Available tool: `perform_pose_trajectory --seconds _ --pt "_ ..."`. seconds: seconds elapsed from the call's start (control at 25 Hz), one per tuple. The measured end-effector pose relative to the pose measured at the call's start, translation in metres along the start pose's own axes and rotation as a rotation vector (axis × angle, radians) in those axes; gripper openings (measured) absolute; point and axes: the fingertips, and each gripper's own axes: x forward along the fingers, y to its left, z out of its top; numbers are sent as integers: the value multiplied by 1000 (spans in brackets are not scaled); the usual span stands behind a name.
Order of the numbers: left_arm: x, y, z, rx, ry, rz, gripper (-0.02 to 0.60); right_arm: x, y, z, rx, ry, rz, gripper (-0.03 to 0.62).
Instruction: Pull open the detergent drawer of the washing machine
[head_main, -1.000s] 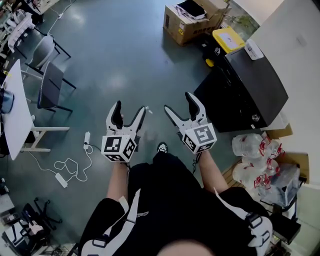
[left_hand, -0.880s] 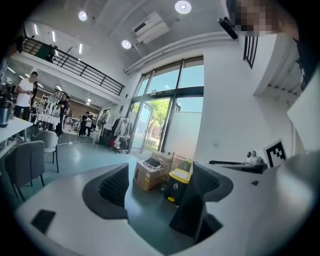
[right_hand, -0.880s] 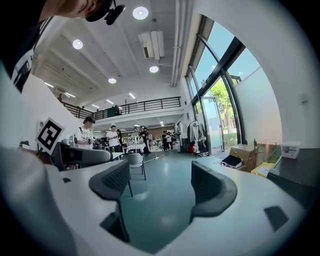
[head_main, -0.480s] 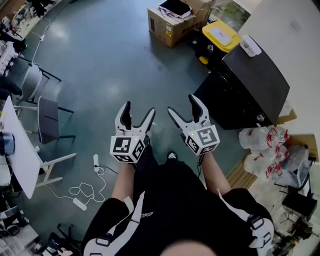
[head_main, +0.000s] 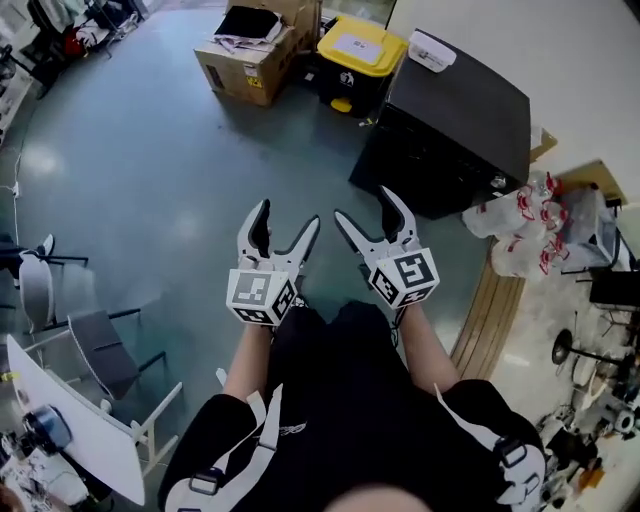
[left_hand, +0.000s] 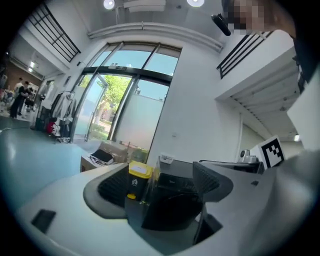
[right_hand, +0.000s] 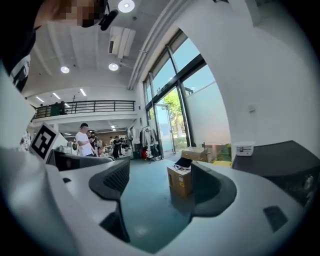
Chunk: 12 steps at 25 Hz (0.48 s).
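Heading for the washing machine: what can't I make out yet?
- The detergent drawer: in the head view the washing machine is seen steeply from above, and its dark front is too small to show it.
- Left gripper view: the left gripper hides part of the machine's front.
- Right gripper view: the right edge cuts the machine off.

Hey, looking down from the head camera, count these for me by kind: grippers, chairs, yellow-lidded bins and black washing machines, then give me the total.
Grippers: 2, the left gripper and the right gripper, both with jaws apart
Chairs: 2, the nearer chair and the farther chair
Yellow-lidded bin: 1
Black washing machine: 1
Total: 6
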Motion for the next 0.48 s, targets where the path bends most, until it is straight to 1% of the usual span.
perform_pose_trajectory --seconds 0.2,0.32,0.48 --pt "42 -9 -20 -37 55 -146 385 -2 -29 -7 26 -11 -154 387" --pt "70 -30 -34 -45 91 -228 385 -18 -56 -12 26 -2 -235 387" --pt "114 -65 -41 -35 111 -311 385 -48 -106 -17 51 -3 -337 387"
